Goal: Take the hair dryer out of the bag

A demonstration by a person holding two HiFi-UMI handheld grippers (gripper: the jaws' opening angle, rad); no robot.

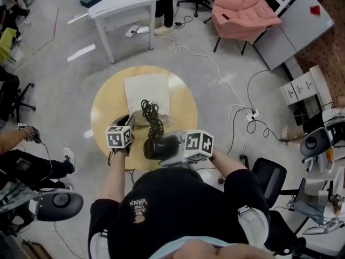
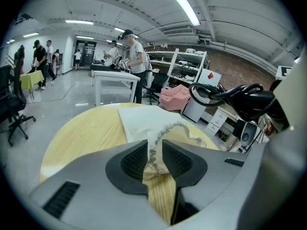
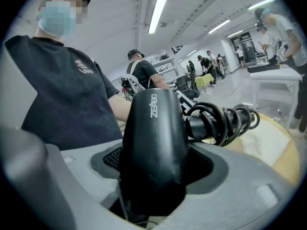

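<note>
Hair dryer (image 1: 160,146) is clamped in my right hand-held gripper (image 3: 156,164), outside the bag (image 1: 146,93), over the desk (image 1: 108,112). My left hand-held gripper (image 2: 153,159) stands partly open, bag edge loose between its 2 jaws.

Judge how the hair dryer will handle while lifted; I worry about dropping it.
The hair dryer looks rigid, glossy and rounded, so it may slip in the right tongs. Its cord is a tight coil sticking out sideways; it likely stays bunched but adds off-centre weight.
</note>
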